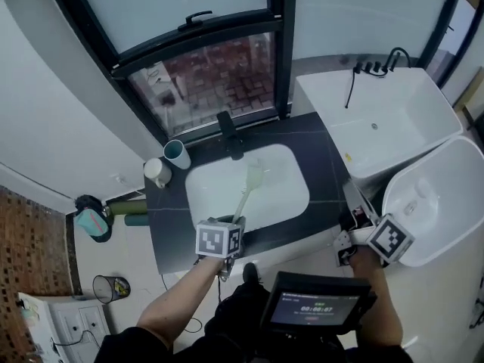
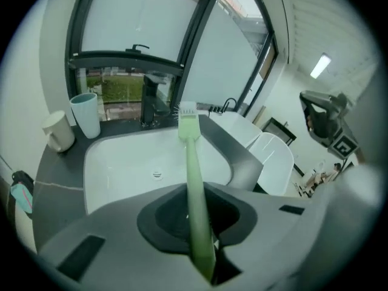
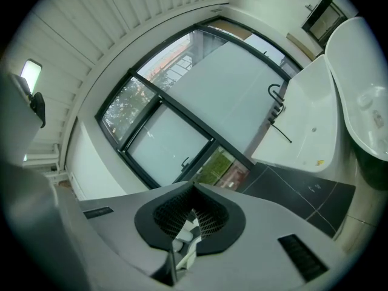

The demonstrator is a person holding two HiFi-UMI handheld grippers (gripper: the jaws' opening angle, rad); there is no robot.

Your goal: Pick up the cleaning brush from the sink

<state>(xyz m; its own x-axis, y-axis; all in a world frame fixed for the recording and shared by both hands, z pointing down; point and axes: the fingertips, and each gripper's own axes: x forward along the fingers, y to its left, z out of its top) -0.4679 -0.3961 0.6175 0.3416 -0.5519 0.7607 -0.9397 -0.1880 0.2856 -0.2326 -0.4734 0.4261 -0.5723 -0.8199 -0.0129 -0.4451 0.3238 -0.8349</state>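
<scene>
A pale green cleaning brush [image 1: 247, 187] with a long handle and white bristles hangs above the white sink [image 1: 204, 195]. My left gripper [image 1: 233, 221] is shut on the lower end of its handle. In the left gripper view the brush [image 2: 193, 168] runs up from between the jaws of the left gripper [image 2: 203, 247], with its head over the sink [image 2: 121, 162] and clear of the basin. My right gripper [image 1: 355, 233] is off to the right, beyond the counter's edge. In its own view the right gripper [image 3: 185, 235] points level toward the window, its jaws together with no object between them.
A black faucet [image 1: 229, 133] stands behind the sink. A teal cup [image 1: 177, 154] and a cream mug [image 1: 157, 172] sit on the dark counter's left. A white bathtub [image 1: 393, 119] and a round white basin [image 1: 431, 195] lie to the right. A wire bin [image 1: 111, 286] stands on the floor.
</scene>
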